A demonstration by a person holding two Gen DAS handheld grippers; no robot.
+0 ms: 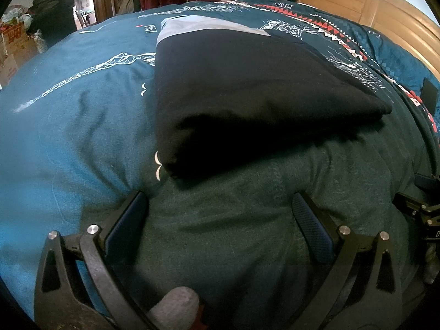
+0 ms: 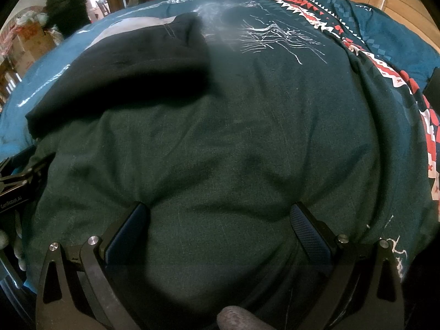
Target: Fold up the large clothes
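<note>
**Folded garment on the bed, both grippers spread**

A black folded garment (image 1: pixel 247 88) lies on the teal patterned duvet (image 1: pixel 77 110), toward the wooden headboard (image 1: pixel 385 8) side. The left gripper (image 1: pixel 220 220) and right gripper (image 2: pixel 220 228) sit near the duvet's front edge, jaws wide apart, holding nothing.

Two fisheye views here, both riding low, looking forward between wide-spread black fingers with blue pads. The left wrist camera sits close above the teal patterned bed cover (image 1: pixel 82 115), facing across it toward the honey-coloured wooden headboard (image 1: pixel 385 11) at upper right, the folded black garment with a grey band (image 1: pixel 247 82) dead ahead and near. The right wrist camera hovers just as close, facing the same way, that garment (image 2: pixel 123 63) off to its left. Both share the cover's red-and-white triangle border (image 2: pixel 302 8), and each catches the other rig at its frame edge.
</note>
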